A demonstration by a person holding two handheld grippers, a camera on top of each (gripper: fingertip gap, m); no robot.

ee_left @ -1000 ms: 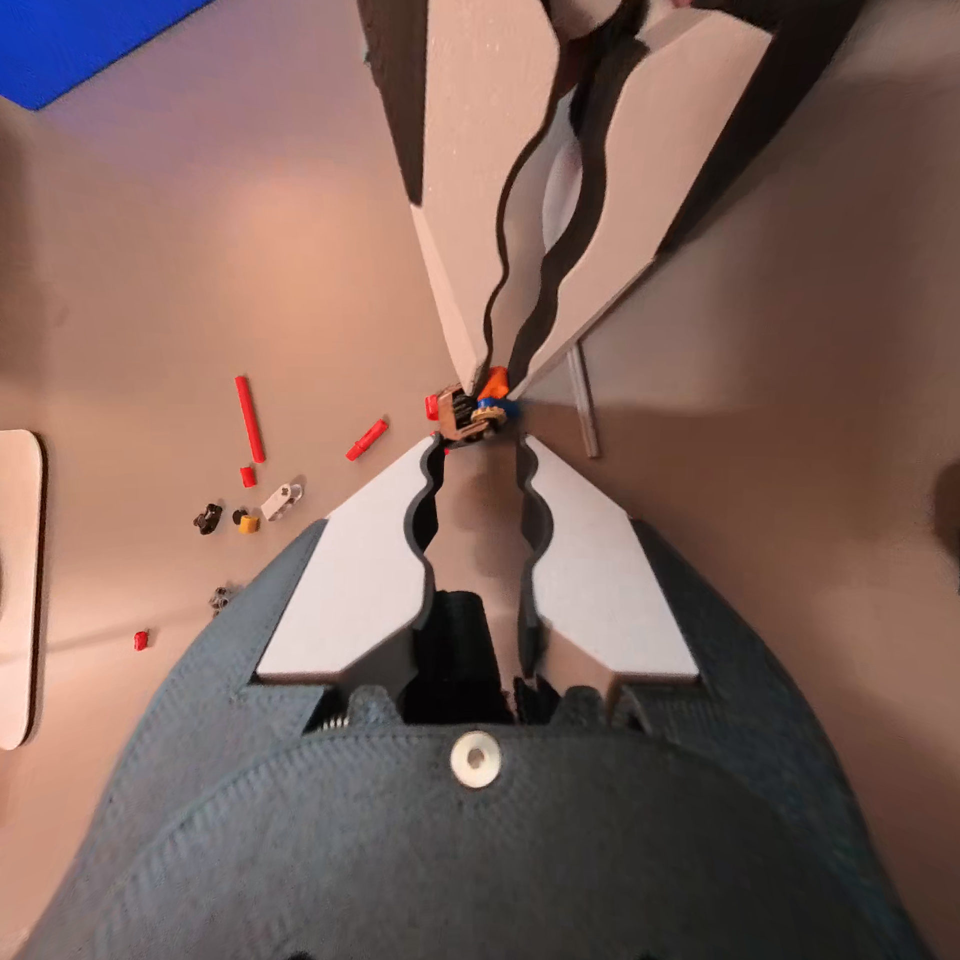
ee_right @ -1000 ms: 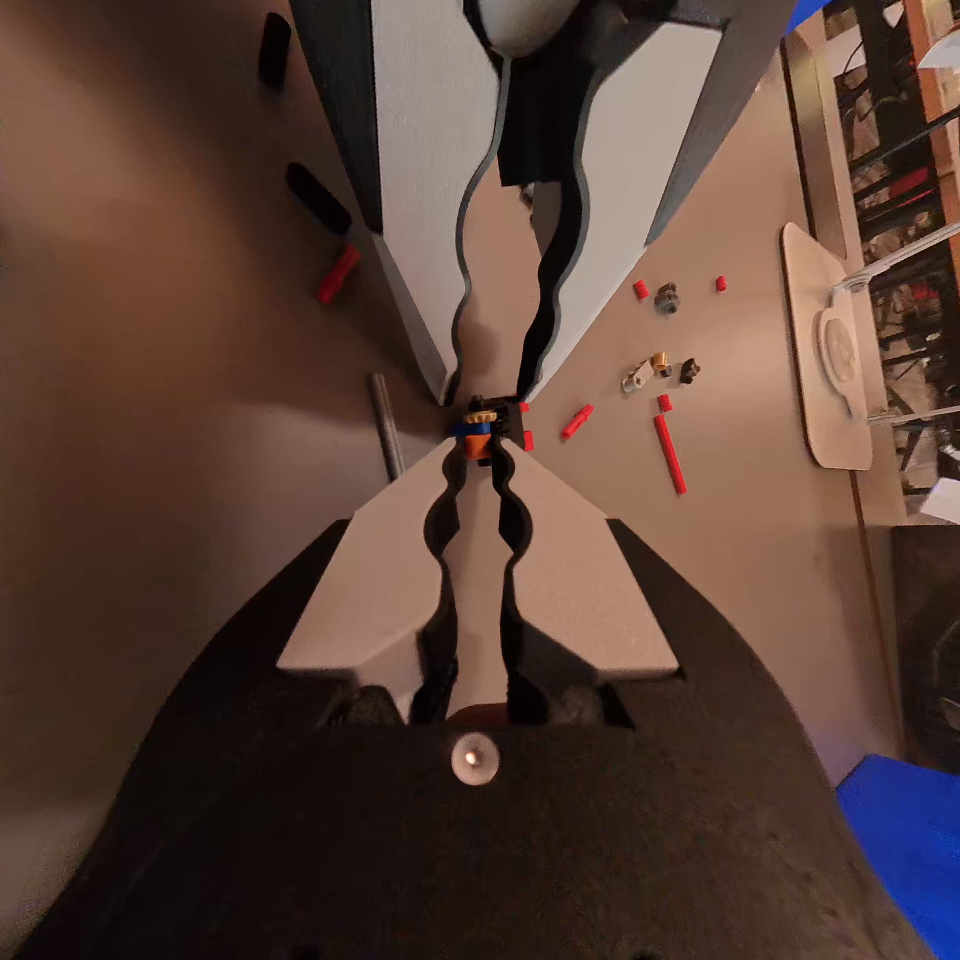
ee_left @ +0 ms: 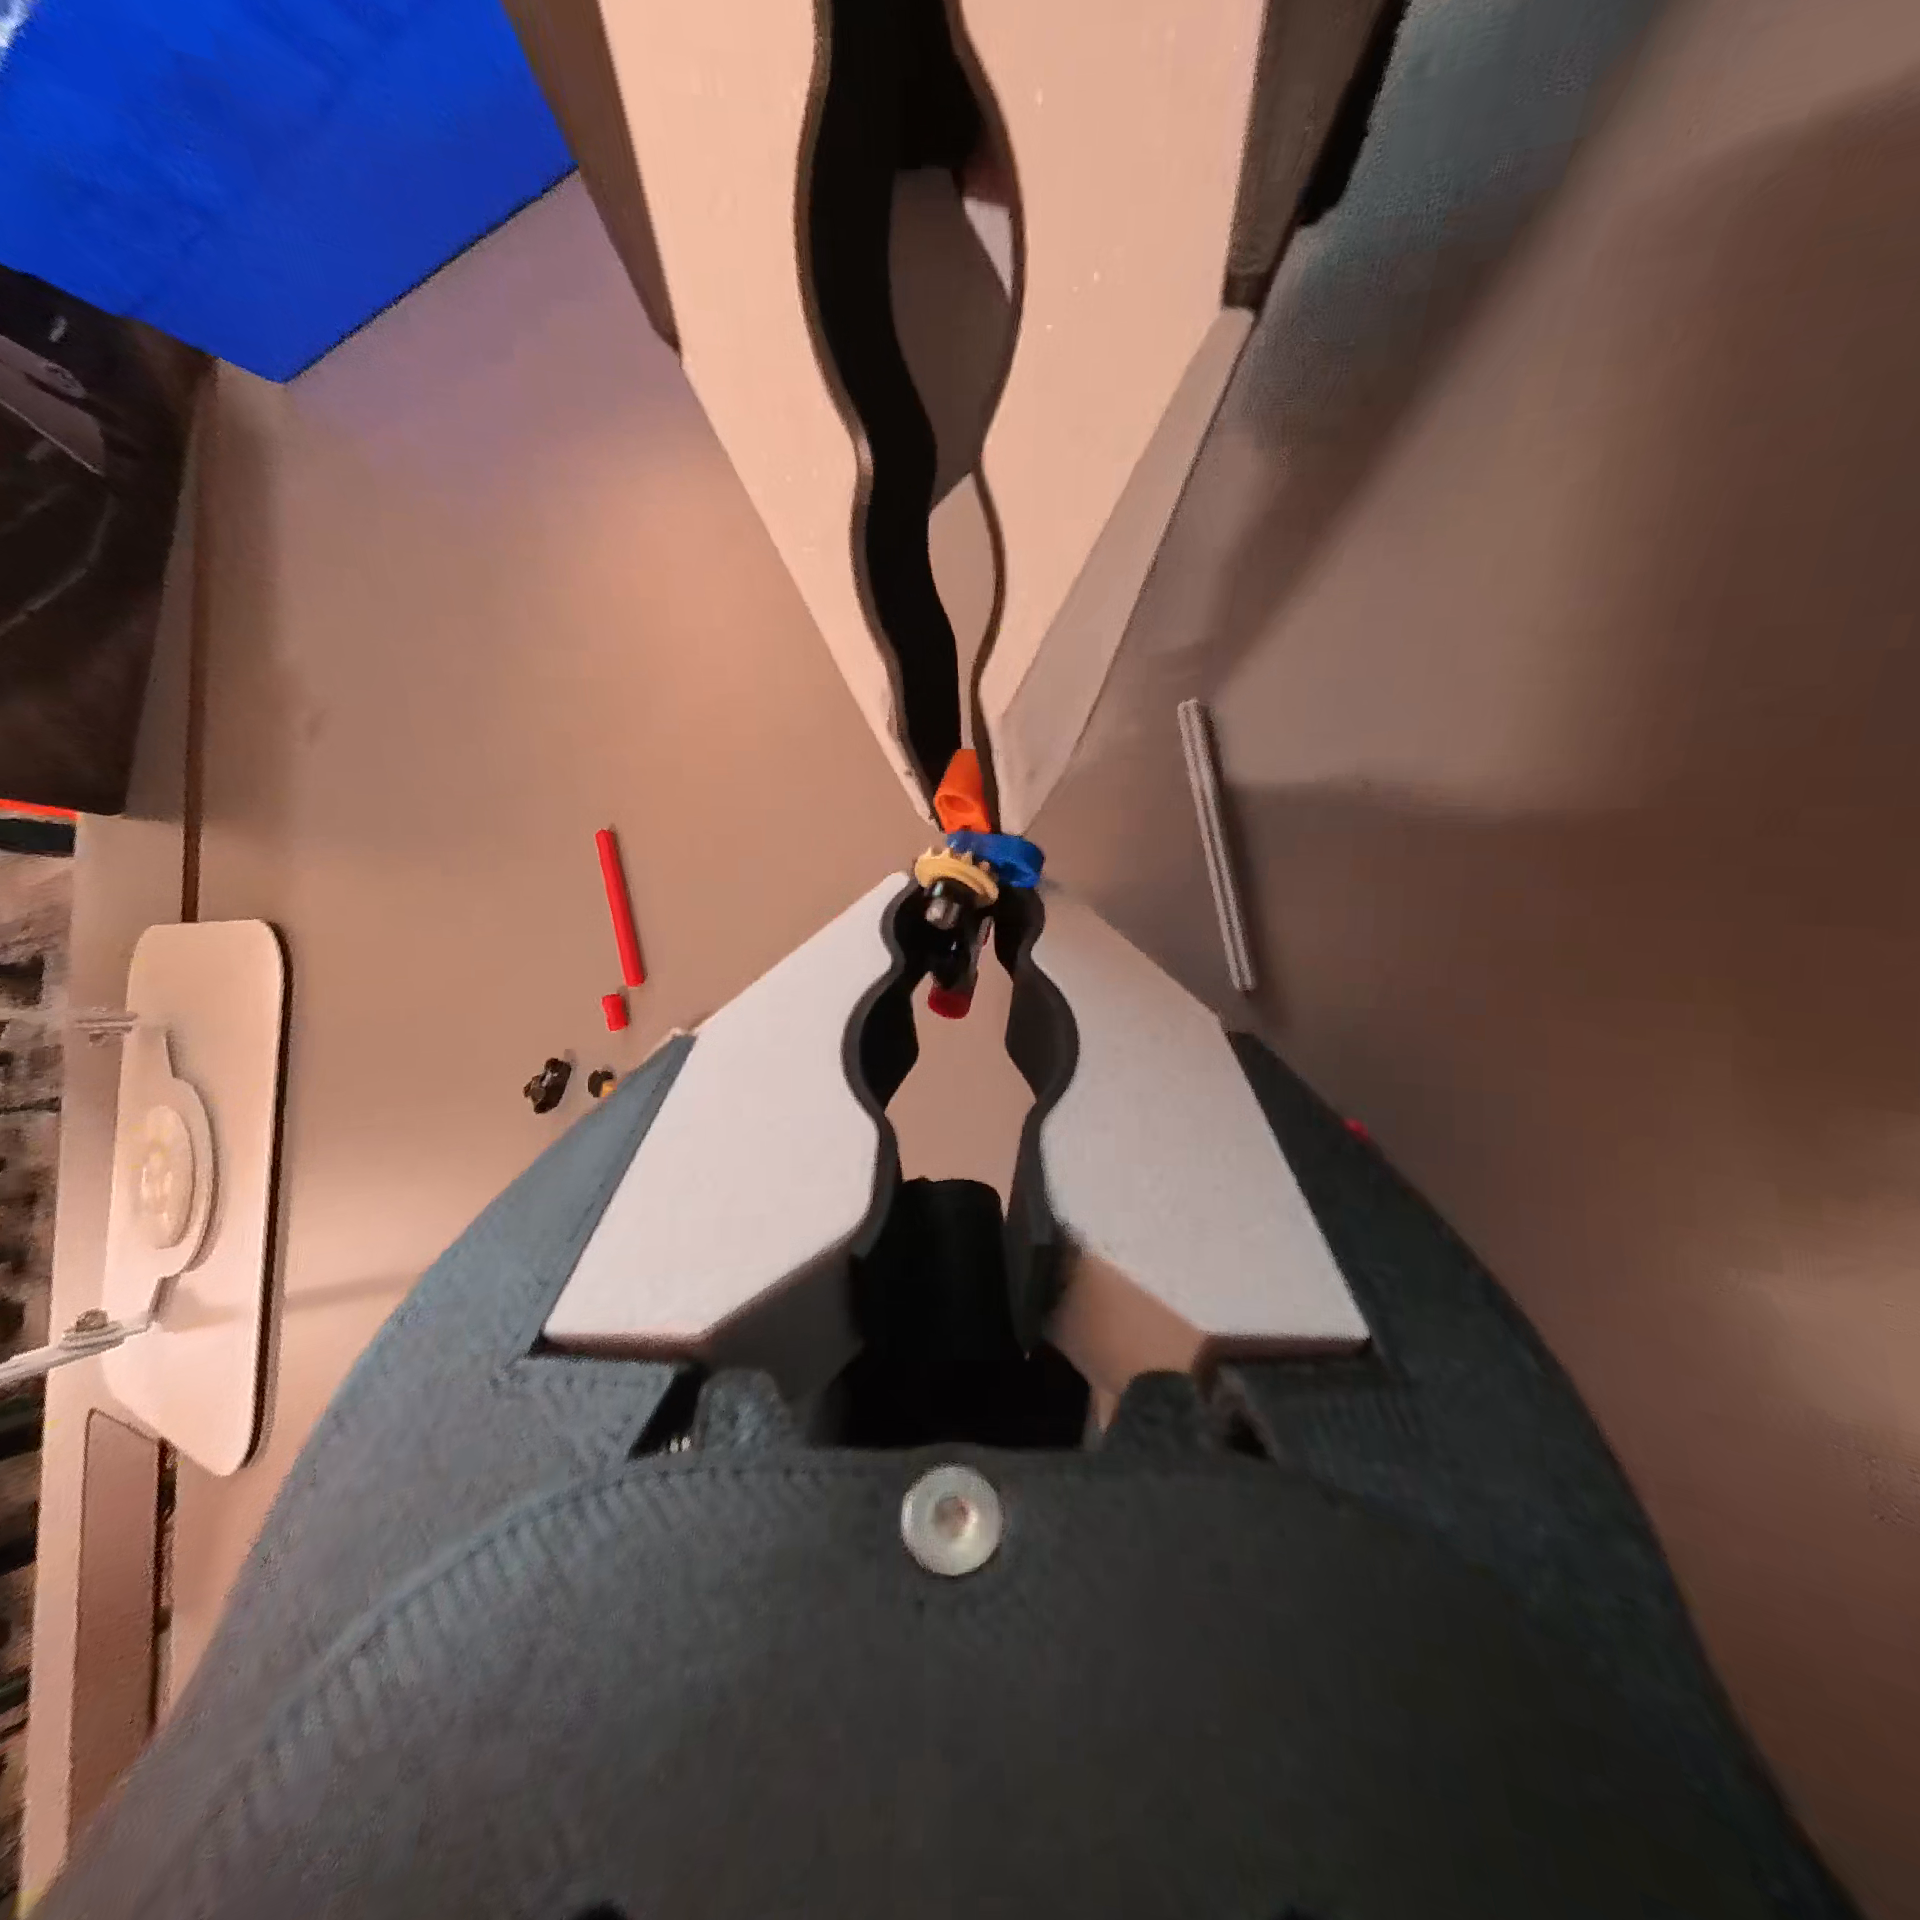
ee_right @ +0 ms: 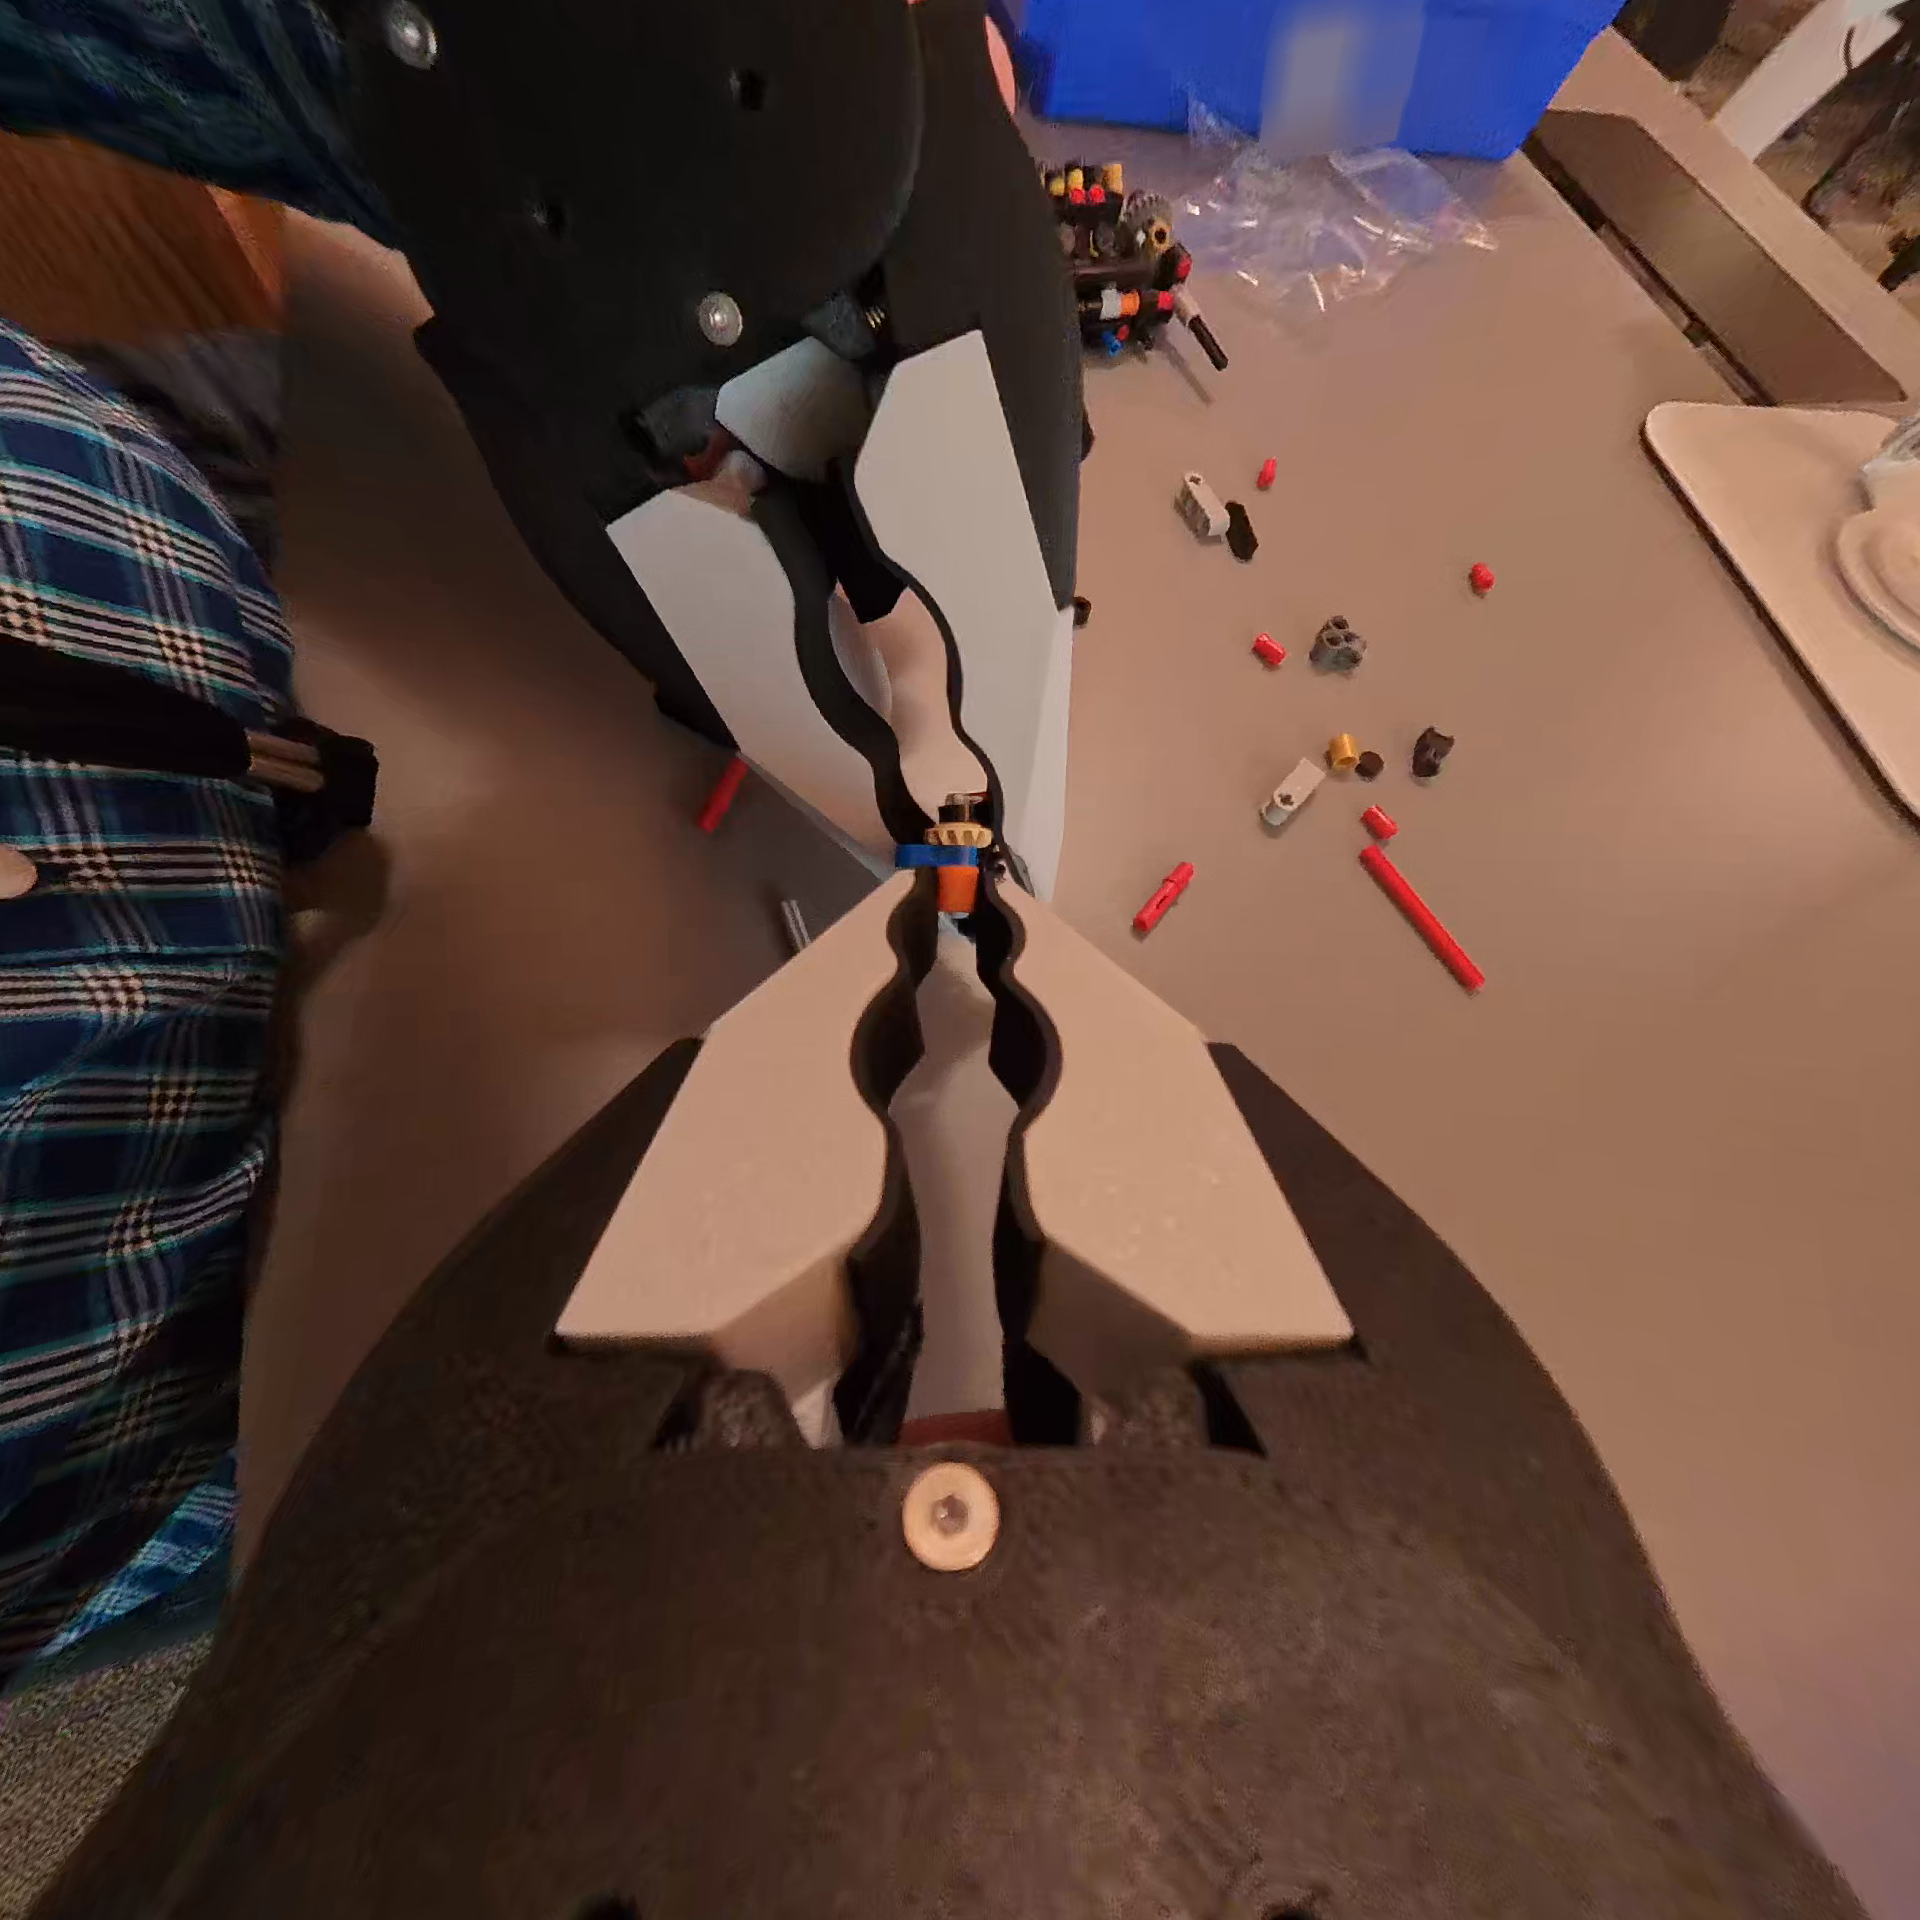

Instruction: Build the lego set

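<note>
A small lego assembly is held between both grippers above the tan table (ee_right: 1558,1143). It has an orange piece (ee_right: 954,888), a blue piece (ee_right: 928,855), a tan gear (ee_right: 951,834) and a black axle part with a red end (ee_left: 948,1000). My right gripper (ee_right: 951,899) is shut on the orange end. My left gripper (ee_left: 961,914) is shut on the black axle end just behind the gear (ee_left: 951,865). The two grippers meet tip to tip, and each shows from the top in the other's view. The orange piece (ee_left: 958,790) sits in the right gripper's tips.
Loose pieces lie on the table: a long red axle (ee_right: 1418,914), a red pin (ee_right: 1162,896), a grey axle (ee_left: 1214,842) and several small red, grey, black and yellow parts. A partly built model (ee_right: 1127,270), a plastic bag (ee_right: 1320,218) and a blue bin (ee_right: 1299,62) stand at the back. A white board (ee_right: 1787,561) lies to the right. A plaid sleeve (ee_right: 125,935) is at the left. Only a small space, under 4 cm, lies between the two pairs of fingers.
My left gripper has closed from open onto the black end of the assembly. Both grippers have tilted and lifted with it, and the right view now looks across the table.
</note>
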